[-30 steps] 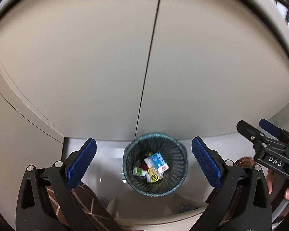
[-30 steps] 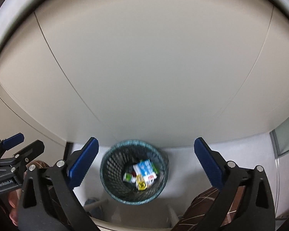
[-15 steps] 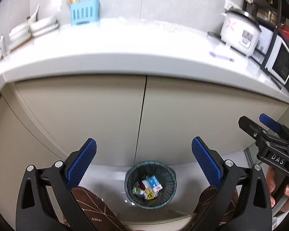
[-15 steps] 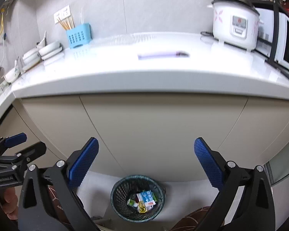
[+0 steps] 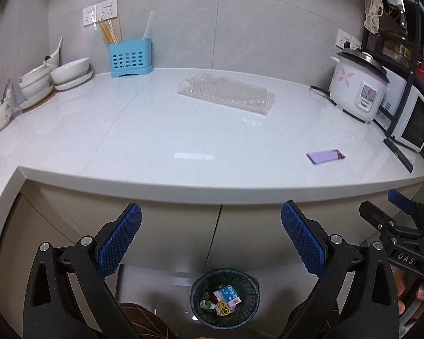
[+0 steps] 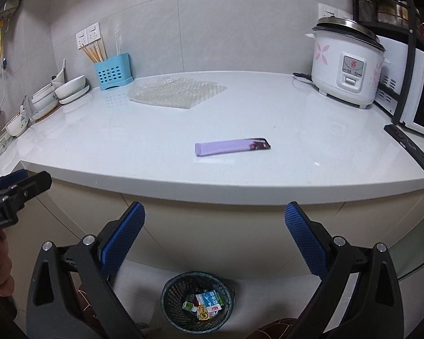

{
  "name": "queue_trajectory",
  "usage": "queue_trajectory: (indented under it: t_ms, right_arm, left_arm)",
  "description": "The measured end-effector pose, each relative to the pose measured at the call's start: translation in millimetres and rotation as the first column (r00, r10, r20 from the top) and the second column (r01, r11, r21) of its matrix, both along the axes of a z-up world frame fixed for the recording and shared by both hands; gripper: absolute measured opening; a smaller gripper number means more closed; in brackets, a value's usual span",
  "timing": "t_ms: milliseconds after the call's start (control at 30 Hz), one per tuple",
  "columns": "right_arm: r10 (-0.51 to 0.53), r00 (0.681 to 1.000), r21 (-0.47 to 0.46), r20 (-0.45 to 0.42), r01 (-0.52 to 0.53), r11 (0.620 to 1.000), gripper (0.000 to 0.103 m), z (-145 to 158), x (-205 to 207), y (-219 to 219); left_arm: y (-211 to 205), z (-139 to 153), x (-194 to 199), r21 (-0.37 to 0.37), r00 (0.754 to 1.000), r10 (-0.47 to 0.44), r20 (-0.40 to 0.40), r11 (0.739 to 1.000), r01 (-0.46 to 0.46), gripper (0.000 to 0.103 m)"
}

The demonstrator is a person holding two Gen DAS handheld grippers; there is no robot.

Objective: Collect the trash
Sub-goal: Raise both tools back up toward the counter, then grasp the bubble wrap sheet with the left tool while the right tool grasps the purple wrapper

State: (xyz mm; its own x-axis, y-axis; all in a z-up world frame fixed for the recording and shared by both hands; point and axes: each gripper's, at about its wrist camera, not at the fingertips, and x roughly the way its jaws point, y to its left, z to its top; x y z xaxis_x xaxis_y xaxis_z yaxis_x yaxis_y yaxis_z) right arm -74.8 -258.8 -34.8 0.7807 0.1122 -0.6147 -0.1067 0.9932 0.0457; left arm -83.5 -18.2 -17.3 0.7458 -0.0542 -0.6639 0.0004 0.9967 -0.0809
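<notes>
A purple wrapper (image 6: pixel 232 146) lies flat on the white counter (image 6: pixel 155 152) near its front edge; it also shows in the left wrist view (image 5: pixel 326 156). A sheet of clear bubble wrap (image 5: pixel 226 92) lies farther back (image 6: pixel 175 91). A dark mesh bin (image 5: pixel 225 299) with several bits of trash stands on the floor below (image 6: pixel 198 302). My left gripper (image 5: pixel 211 237) is open and empty, held in front of the counter edge. My right gripper (image 6: pixel 214 236) is open and empty, level with it.
A white rice cooker (image 6: pixel 346 66) and a microwave (image 6: pixel 421 99) stand at the right. A blue utensil holder (image 5: pixel 129 58) and stacked bowls (image 5: pixel 67 75) stand at the back left. A black remote (image 6: pixel 407 145) lies near the right edge. Cabinet doors (image 5: pixel 183 234) close off the space below.
Both grippers have risen from looking down at the bin and cabinet doors to counter height. The countertop, wrapper and bubble wrap have come into view. Both stay open.
</notes>
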Motion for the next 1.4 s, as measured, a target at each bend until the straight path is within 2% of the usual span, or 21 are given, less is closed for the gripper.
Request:
queue_trajectory:
  t_ms: [200,300,533,667,767,900,967,1167,1300,1400]
  right_arm:
    - [-0.028,0.998,-0.001,-0.049,0.028,1.0,0.095,19,28,0]
    - [-0.051,0.994,0.01,-0.099,0.052,0.999,0.095,24,46,-1]
    - [-0.113,0.967,0.058,-0.228,0.13,0.99,0.095,17,94,0]
    - [-0.144,0.945,0.079,-0.295,0.174,0.981,0.095,6,119,1]
    - [-0.17,0.929,0.113,-0.329,0.218,0.969,0.095,-2,133,-1]
    - [-0.197,0.91,0.132,-0.366,0.261,0.956,0.095,-9,149,1]
    - [-0.205,0.903,0.138,-0.377,0.274,0.952,0.095,-13,156,3]
    - [-0.251,0.889,0.113,-0.383,0.315,0.942,0.093,-20,174,10]
    - [-0.285,0.884,0.093,-0.37,0.341,0.936,0.092,-21,178,13]
    - [-0.312,0.881,0.056,-0.355,0.353,0.934,0.084,-20,177,16]
  left_arm:
    - [2,28,34,0.021,1.0,0.005,0.014,1.0,-0.006,0.097]
    - [4,40,59,0.012,1.0,-0.023,0.021,1.0,0.022,0.097]
    - [14,56,135,0.024,0.998,-0.041,0.038,0.999,0.04,0.097]
    - [14,52,180,0.065,0.999,-0.049,0.02,0.997,0.047,0.097]
    - [17,49,215,0.053,0.997,-0.074,0.011,0.996,0.073,0.097]
    - [30,44,263,0.013,0.998,-0.064,-0.008,0.998,0.064,0.097]
    - [33,38,286,0.021,0.998,-0.051,-0.023,0.998,0.051,0.097]
    - [39,5,346,0.102,0.994,-0.005,-0.109,0.995,0.016,0.097]
    - [44,-14,366,0.067,0.989,-0.007,-0.147,0.998,0.017,0.097]
    - [40,-24,375,0.086,0.986,-0.001,-0.167,0.996,0.016,0.097]
